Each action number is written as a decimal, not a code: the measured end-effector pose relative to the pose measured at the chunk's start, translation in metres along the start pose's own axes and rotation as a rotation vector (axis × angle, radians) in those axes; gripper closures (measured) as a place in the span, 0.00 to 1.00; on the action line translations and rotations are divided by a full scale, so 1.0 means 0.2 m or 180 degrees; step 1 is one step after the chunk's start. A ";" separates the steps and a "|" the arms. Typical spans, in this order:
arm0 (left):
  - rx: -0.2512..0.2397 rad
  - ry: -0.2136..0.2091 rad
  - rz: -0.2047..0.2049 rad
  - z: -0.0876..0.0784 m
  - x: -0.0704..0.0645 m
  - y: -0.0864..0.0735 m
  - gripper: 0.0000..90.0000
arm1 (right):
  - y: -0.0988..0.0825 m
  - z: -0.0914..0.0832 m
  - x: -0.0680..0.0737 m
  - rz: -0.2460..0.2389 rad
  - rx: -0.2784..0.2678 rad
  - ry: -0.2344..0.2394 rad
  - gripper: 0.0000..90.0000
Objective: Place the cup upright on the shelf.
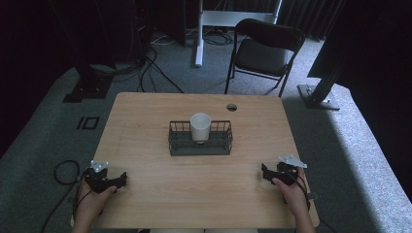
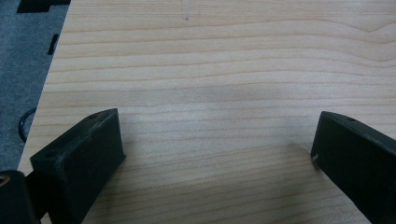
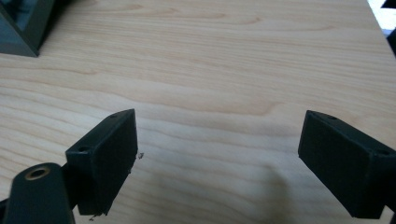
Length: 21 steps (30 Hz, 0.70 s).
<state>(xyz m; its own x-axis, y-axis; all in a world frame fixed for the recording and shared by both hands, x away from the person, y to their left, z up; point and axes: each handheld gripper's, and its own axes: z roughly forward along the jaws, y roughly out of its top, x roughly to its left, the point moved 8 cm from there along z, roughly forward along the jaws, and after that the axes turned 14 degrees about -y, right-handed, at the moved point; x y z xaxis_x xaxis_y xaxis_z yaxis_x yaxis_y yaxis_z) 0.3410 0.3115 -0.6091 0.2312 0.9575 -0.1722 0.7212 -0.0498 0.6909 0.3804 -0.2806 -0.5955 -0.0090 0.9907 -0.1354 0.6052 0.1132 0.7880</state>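
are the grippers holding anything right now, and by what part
Nothing is held. The left gripper and right gripper are both open over bare table; the white cup sits untouched in the wire basket.

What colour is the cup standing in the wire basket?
White; the cup shows best in the high view, against the dark basket.

Open tabletop (image 1: 145,141) all around; mid-table wire basket (image 1: 200,144) with cup (image 1: 200,126).

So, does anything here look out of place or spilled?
Nothing stands out. The white cup stands upright in the wire basket at mid-table, and both hand-held grippers, left and right, rest open near the table's front edge.
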 end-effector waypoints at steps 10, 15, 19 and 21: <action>0.0000 0.0000 0.0000 0.00 0.00 0.00 0.03 | -0.08 -0.01 -0.11 0.0001 0.0234 -0.0163 0.13; 0.0000 0.0000 0.0000 0.00 0.00 0.00 0.03 | -0.11 -0.01 -0.14 0.0001 0.0297 -0.0226 0.12; 0.0000 0.0000 0.0000 0.00 0.00 0.00 0.03 | -0.12 -0.01 -0.15 0.0045 0.0325 -0.0221 0.12; 0.0000 0.0000 0.0001 0.00 0.00 0.00 0.03 | -0.12 -0.02 -0.15 0.0057 0.0334 -0.0195 0.12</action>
<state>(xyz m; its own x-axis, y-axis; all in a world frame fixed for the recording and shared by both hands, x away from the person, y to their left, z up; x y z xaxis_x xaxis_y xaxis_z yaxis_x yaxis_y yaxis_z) 0.3410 0.3115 -0.6091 0.2313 0.9575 -0.1721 0.7212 -0.0500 0.6910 0.3630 -0.3131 -0.6092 0.0492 0.9857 -0.1609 0.6849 0.0840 0.7238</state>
